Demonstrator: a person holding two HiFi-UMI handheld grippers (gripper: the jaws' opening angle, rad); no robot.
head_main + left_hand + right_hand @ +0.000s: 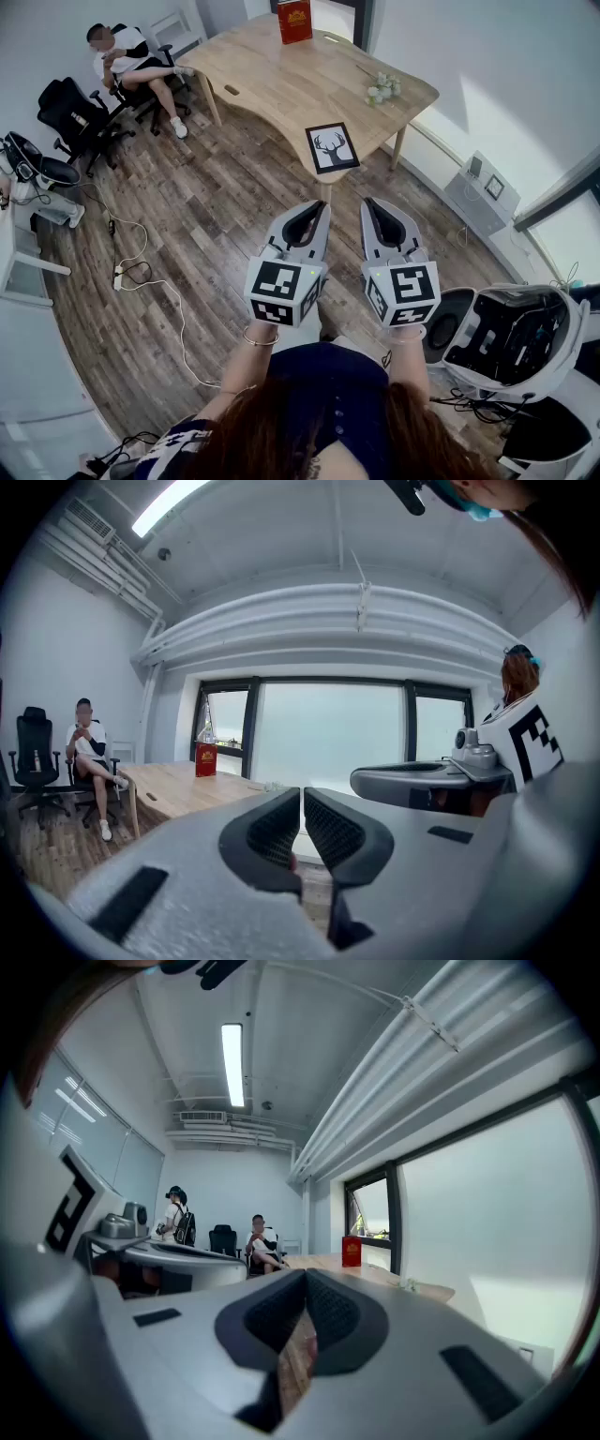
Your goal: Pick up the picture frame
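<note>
The picture frame (pixel 332 147), black-edged with a deer-antler print, lies flat at the near edge of the wooden table (pixel 281 84). My left gripper (pixel 317 208) and right gripper (pixel 372 203) are held side by side over the floor, a short way in front of the frame and pointing toward it. Both are shut with nothing between their jaws. In the left gripper view the pads (pixel 281 827) meet, and in the right gripper view the pads (pixel 323 1312) touch at their tips. Neither gripper view shows the frame.
A red box (pixel 294 21) stands at the table's far end and small white-green items (pixel 382 87) sit near its right edge. A person (pixel 127 61) sits on a chair at the left, by black office chairs (pixel 70 117). Cables (pixel 141 272) trail on the floor. An open white case (pixel 511 337) lies at the right.
</note>
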